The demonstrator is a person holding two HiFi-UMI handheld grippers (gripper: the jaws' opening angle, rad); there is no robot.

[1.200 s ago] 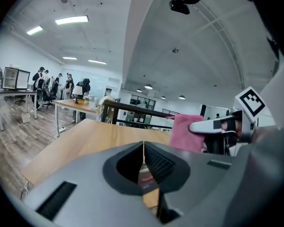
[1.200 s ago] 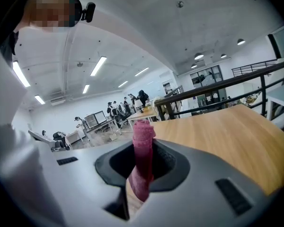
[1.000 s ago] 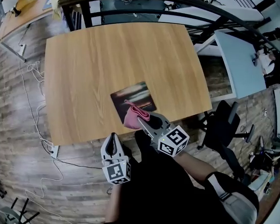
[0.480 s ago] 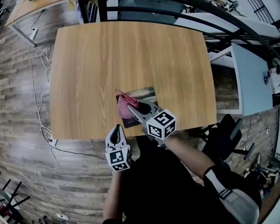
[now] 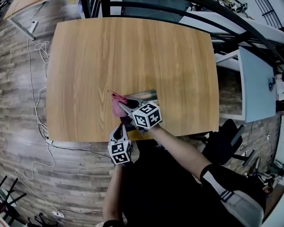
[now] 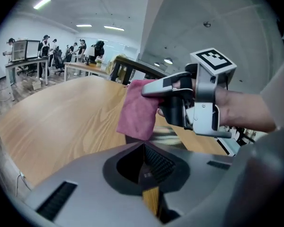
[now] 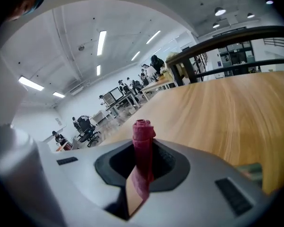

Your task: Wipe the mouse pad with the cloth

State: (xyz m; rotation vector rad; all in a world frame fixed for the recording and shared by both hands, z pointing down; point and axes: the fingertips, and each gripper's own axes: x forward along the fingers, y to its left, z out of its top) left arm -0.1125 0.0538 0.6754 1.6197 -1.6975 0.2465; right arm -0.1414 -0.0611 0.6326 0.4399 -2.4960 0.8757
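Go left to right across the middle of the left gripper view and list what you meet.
Light wooden table top → pink cloth → grey-and-black right tool, shut on the cloth → person's hand gripping that tool.

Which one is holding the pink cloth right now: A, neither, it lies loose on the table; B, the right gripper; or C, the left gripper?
B: the right gripper has its jaws closed on the pink cloth, which sticks up between them, while the left gripper is shut with nothing between its jaws.
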